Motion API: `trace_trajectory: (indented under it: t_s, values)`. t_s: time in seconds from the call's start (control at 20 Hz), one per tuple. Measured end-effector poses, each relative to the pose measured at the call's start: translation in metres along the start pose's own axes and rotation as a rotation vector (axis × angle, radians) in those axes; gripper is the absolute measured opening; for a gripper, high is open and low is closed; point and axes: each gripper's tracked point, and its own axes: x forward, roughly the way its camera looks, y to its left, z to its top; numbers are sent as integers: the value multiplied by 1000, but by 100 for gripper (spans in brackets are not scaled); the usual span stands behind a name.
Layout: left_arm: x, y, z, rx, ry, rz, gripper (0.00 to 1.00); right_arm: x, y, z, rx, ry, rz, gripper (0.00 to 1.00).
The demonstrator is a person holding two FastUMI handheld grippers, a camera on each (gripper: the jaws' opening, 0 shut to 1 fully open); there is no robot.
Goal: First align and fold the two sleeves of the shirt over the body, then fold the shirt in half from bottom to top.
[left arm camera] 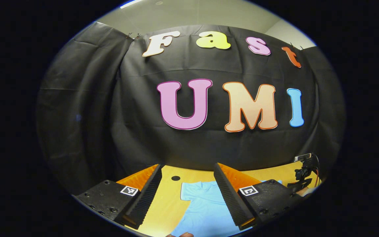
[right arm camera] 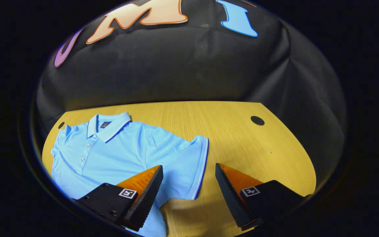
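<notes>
Right tool point(right arm camera: 188, 171) agape above sleeve hem point(right arm camera: 202, 164)

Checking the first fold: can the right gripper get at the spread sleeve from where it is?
Probably yes: the right gripper is open, the sleeve lies flat on the table just ahead, nothing between.

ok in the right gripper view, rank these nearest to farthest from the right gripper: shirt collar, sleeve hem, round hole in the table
From the right gripper:
1. sleeve hem, just ahead, between the open fingers
2. shirt collar, far left
3. round hole, far right on the table
The last two are close to call.
</notes>
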Motion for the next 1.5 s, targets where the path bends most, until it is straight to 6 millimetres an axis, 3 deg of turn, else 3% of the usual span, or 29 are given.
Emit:
trace_trajectory:
  t_s: [0.25, 0.35, 0.45, 0.55, 0.6, 0.75, 0.85, 1.0, 1.3, 1.45, 1.5]
  values:
    - [5, 0, -3, 9, 9, -7, 95, 15, 8, -16, 46, 69, 23, 99]
    - [8, 0, -5, 4, 12, -11, 95, 17, 16, -16, 68, 73, 50, 83]
    - [10, 1, -9, -4, 20, -9, 94, 18, 24, -14, 87, 70, 76, 58]
    - [9, 3, -10, -9, 24, -7, 95, 13, 31, -10, 109, 70, 78, 9]
    - [9, 3, -10, -9, 24, -7, 95, 13, 39, -11, 137, 79, 103, 0]
    - [8, 7, -11, -7, 23, -1, 94, 5, 49, 11, 142, 23, 125, 0]
    - [9, 8, -13, -16, 26, -2, 94, -8, 70, 31, 124, -18, 179, 3]
    - [9, 9, -19, -37, 36, -3, 95, -24, 106, 46, 75, -65, 249, 3]
    - [12, 21, -29, -30, 48, 1, 95, -27, 177, 13, -20, -26, 341, 3]
    - [26, 26, -39, -19, 60, -9, 95, -29, 186, -4, -63, 8, 337, 3]
    - [34, 27, -47, -17, 70, -14, 95, -36, 184, -3, -70, 10, 334, 19]
